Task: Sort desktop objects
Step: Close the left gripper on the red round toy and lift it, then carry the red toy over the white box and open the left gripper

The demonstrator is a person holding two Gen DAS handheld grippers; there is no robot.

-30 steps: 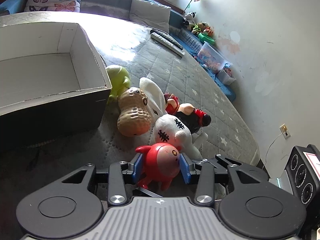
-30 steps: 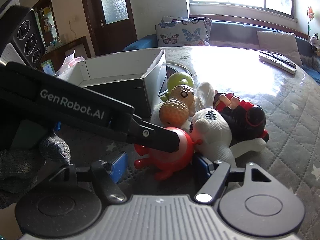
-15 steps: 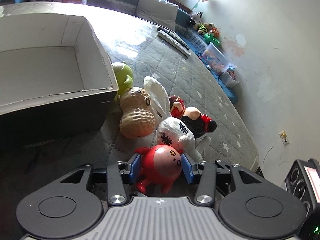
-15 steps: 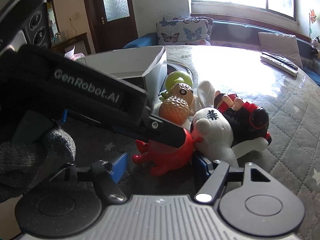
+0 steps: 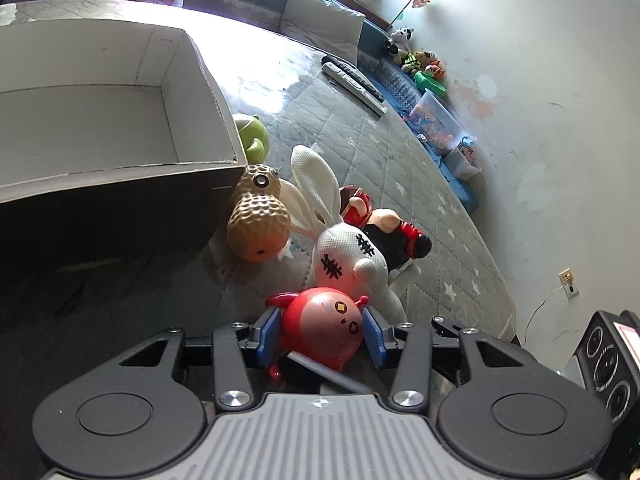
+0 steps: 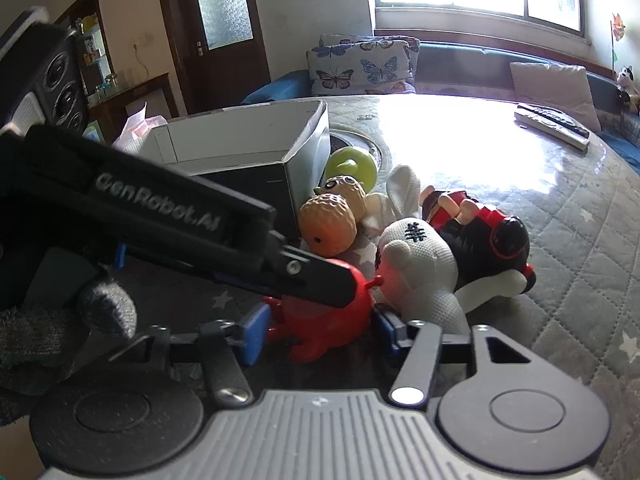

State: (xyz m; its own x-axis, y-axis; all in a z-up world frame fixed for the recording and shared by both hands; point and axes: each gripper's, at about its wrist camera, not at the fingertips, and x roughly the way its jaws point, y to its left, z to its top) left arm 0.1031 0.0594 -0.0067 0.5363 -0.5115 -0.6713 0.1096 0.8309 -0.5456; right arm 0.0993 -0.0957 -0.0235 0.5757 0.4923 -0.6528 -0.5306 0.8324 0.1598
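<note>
A red round toy (image 5: 324, 330) sits between the blue pads of my left gripper (image 5: 322, 336), which is shut on it. In the right wrist view the same red toy (image 6: 320, 324) lies between the pads of my right gripper (image 6: 318, 332), which stands open around it, and the left gripper (image 6: 312, 284) reaches in from the left. Beyond it lie a white rabbit toy (image 5: 344, 256), a peanut toy (image 5: 258, 220), a red and black doll (image 5: 384, 232) and a green toy (image 5: 250, 136). An open cardboard box (image 5: 120, 120) stands at the left.
Two remote controls (image 5: 352, 84) lie far back on the quilted grey surface (image 5: 400, 152). Pillows (image 6: 360, 64) and a bench line the back edge. A bin of toys (image 5: 436, 124) stands by the right wall. A speaker-like black device (image 5: 608, 360) is at the lower right.
The left gripper with the red toy has risen slightly and tilted, so the box and toys sit lower and nearer in its view. The right gripper has held its place around the toy.
</note>
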